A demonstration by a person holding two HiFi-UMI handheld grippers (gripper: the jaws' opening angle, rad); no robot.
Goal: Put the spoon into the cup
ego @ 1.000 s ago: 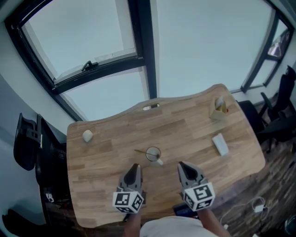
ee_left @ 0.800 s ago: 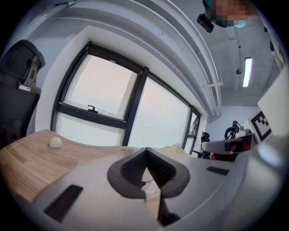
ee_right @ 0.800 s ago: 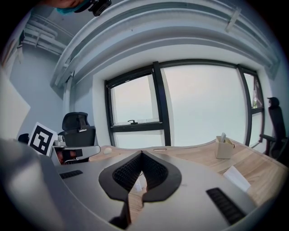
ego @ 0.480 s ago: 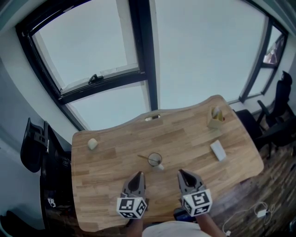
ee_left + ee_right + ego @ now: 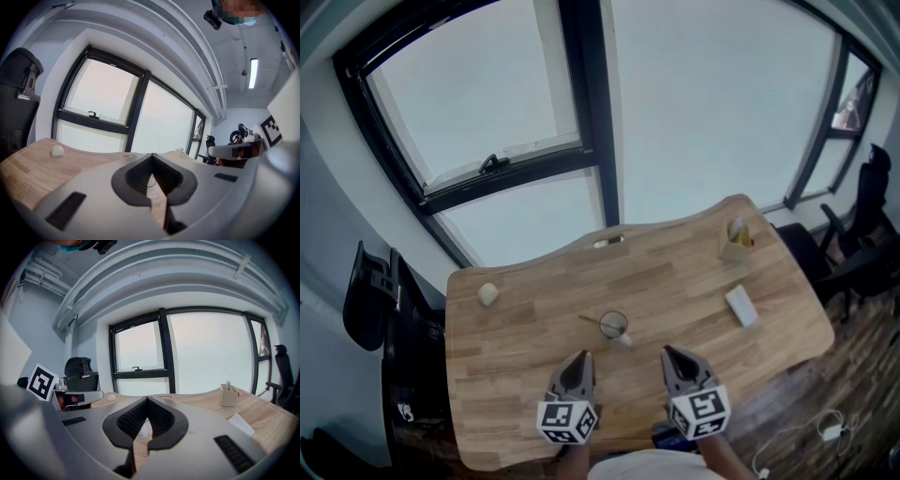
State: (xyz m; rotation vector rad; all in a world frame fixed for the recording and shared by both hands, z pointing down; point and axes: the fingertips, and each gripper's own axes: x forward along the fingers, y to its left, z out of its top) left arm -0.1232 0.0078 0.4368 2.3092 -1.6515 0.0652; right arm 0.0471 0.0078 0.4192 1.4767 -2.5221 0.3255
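Parked the L gripper and R gripper side by side over the near edge of the table, well short of the cup. Held both clenched tip to tip w/ nothing between the jaws, per each gripper view. Left the cup mid-table, the spoon apparently resting in it w/ handle slanting out to the far left; couldn't confirm the bowl end, too small. Noted a small white bit just beside the cup on the near right, maybe its handle.

Vs. 1 s ago: lifted the head view a little, so took in more window and less table; shifted neither gripper noticeably. Vs. 0.5 s ago: changed almost nothing. Found cup and spoon in the same arrangement throughout.

Read that as task prob. done, grippers idle, no grasp under way. Judged the one risk to be the long handle tipping out over the rim if bumped.

Elsewhere: box far right, white pad right, pale lump far left, all well apart from the cup.
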